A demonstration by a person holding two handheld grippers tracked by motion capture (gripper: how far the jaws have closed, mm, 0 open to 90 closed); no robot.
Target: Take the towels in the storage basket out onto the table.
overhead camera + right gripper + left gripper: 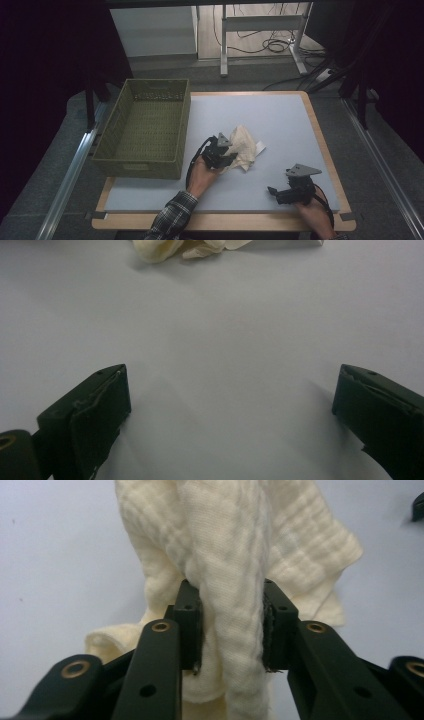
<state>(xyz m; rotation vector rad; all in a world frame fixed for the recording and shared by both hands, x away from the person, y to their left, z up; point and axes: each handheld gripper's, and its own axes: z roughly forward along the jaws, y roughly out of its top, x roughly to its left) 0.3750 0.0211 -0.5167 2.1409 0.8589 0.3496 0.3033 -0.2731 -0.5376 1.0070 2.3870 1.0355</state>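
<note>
table (280, 125) bearing cloth (244, 142) and basket (142, 160)

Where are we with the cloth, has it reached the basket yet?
Not yet. The cream cloth lies crumpled on the table, right of the green basket, which looks empty. In hand: the left gripper has a bunched fold between its fingers, apparently pinched. The right gripper waits open above the table. Left: lifting the cloth, presumably into the basket.

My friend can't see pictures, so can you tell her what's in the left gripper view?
A bunched fold of cream cloth stands between the left gripper's two black jaws, with the pads against it on both sides. The rest of the cloth lies crumpled on the pale grey table behind.
</note>
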